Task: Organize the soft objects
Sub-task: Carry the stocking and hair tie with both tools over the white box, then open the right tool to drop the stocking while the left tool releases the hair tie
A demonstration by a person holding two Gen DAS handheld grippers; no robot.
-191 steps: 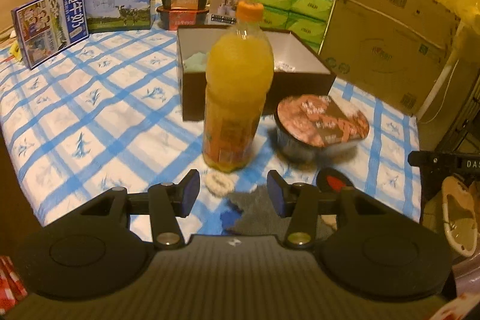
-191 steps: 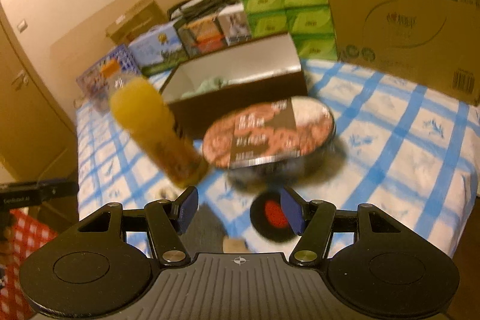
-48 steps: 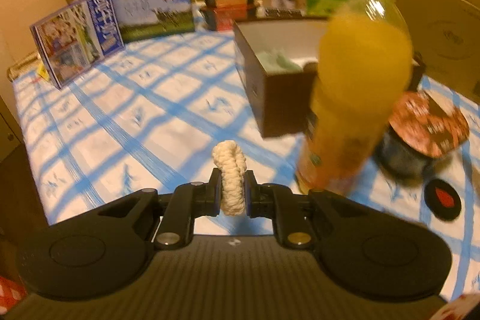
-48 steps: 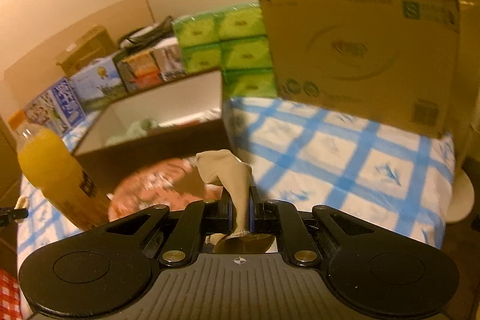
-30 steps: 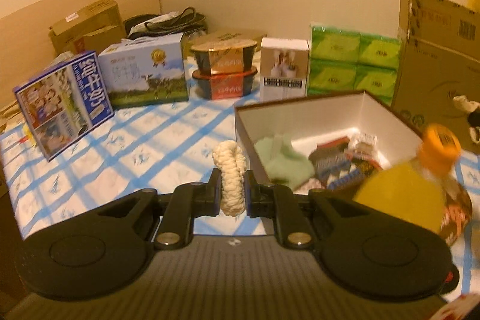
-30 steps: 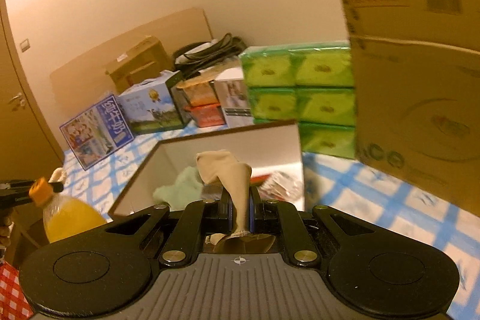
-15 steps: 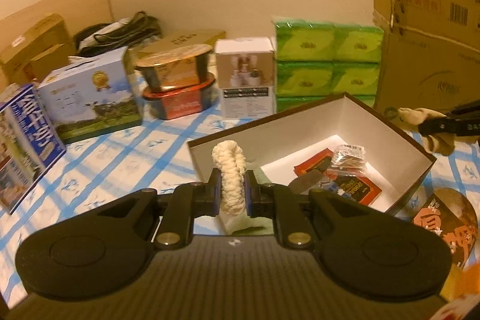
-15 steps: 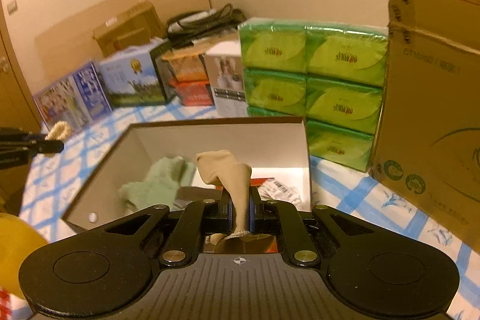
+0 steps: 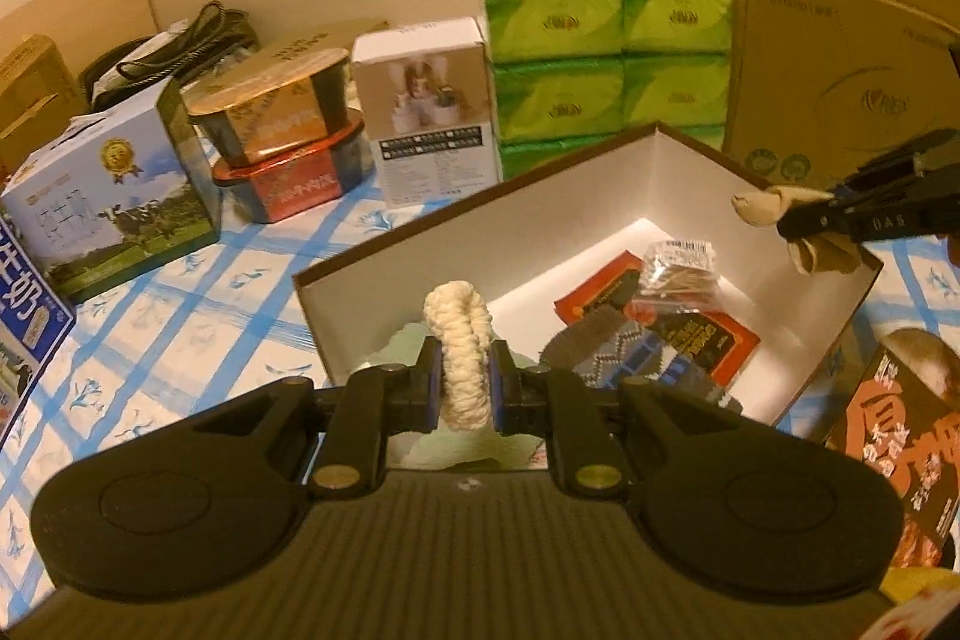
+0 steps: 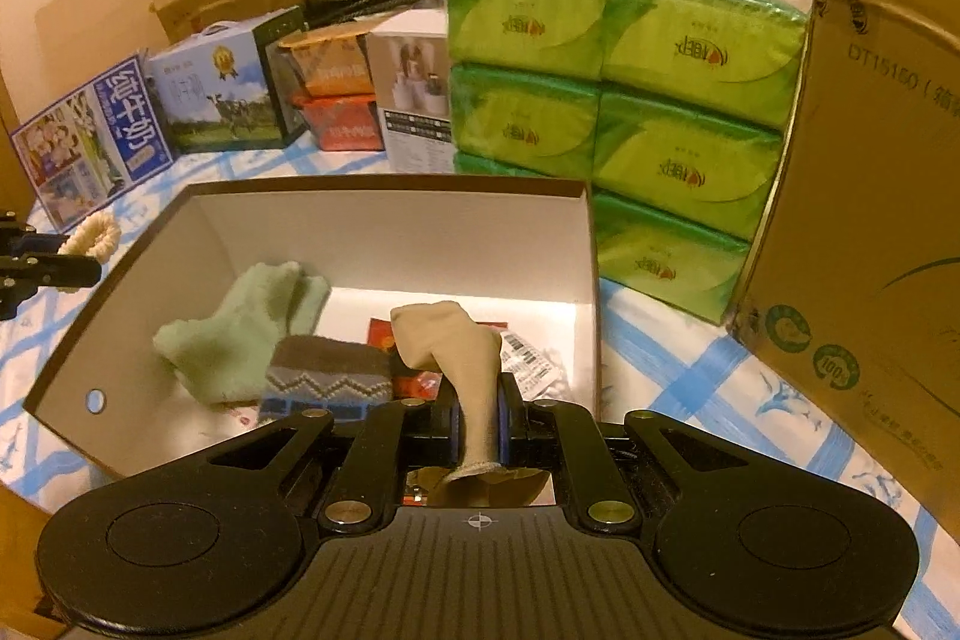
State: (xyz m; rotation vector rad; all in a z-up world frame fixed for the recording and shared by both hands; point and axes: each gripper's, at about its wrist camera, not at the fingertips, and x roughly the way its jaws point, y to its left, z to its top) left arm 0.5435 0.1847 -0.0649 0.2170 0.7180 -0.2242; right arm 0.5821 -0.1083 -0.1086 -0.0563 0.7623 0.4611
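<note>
Cream scrunchie (image 9: 459,352) is riding clamped in left tool (image 9: 461,391), beige sock (image 10: 462,358) clamped in right tool (image 10: 480,427), both hovering over open box (image 10: 384,235) for dropping in.

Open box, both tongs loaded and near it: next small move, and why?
Probably ease both tongs a little lower, then open them. The left tongs are shut on the cream scrunchie at the open box's near corner; the right tongs grip the beige sock above the box floor, where a green sock and patterned sock already lie.
</note>
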